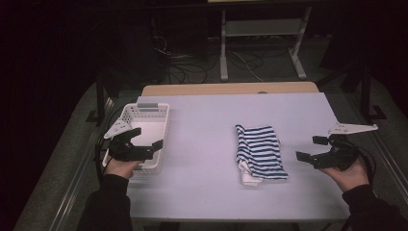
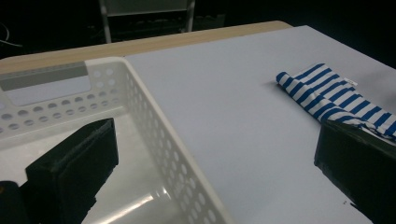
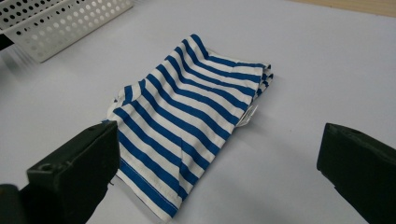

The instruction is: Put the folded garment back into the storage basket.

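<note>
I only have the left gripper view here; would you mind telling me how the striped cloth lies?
Observer: The striped cloth lies folded flat on the table, a white layer showing beneath its near end.
Operator: Thank you. Where are the right tongs?
Observer: The right tongs are open, off the cloth's right side, holding nothing.
Operator: And my own?
Observer: The left tongs are open above the white basket.

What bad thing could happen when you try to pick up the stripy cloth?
The folded striped cloth is loose and layered, so the right hand-held gripper, open beside it, might pinch only the top layer and the fold could fall apart. The white basket sits at the table's left edge, under the open left hand-held gripper; a bump might push it off.
</note>
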Action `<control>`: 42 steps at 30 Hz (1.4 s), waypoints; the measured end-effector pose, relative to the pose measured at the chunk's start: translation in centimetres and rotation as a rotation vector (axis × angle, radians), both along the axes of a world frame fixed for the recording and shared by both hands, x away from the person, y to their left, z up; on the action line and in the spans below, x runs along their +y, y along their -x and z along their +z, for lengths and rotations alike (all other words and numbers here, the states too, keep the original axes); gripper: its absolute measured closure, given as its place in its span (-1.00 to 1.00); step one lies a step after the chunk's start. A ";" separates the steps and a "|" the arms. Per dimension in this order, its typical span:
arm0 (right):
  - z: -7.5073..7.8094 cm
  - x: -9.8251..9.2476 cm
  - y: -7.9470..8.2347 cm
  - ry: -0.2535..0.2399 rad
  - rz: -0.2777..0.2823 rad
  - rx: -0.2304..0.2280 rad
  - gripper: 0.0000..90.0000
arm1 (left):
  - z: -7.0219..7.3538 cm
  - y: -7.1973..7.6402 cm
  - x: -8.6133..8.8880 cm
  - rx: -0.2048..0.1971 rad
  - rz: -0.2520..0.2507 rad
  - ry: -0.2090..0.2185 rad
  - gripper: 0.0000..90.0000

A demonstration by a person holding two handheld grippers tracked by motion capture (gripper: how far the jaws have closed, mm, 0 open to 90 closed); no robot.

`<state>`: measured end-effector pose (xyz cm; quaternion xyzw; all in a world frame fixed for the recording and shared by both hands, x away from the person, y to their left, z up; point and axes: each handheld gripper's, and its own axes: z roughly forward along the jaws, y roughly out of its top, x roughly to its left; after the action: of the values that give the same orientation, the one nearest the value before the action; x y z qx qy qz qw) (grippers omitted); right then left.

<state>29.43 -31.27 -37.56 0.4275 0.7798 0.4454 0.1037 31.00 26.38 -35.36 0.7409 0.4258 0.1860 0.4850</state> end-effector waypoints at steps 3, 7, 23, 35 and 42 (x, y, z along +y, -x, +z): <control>-0.1 0.3 -0.1 0.007 0.009 0.006 -1.00 | 0.0 -0.3 -0.6 0.003 -0.007 0.000 -1.00; -0.2 0.5 -0.2 0.005 0.016 0.015 -1.00 | 0.0 -0.6 -1.2 0.008 -0.023 -0.001 -1.00; -1.3 1.5 -0.4 0.014 0.044 0.060 -1.00 | -0.3 -1.8 -4.1 0.020 -0.076 0.015 -1.00; -2.4 2.1 -0.6 0.025 0.051 0.102 -1.00 | -0.9 -2.7 -6.5 0.035 -0.109 0.024 -1.00; -2.9 2.6 -0.9 0.048 0.056 0.129 -1.00 | -1.3 -3.3 -7.9 0.044 -0.128 0.027 -1.00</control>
<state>30.31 -28.66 -40.42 0.4307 0.8071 0.4007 0.0511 34.32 18.52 -36.69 0.7637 0.3907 0.1325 0.4965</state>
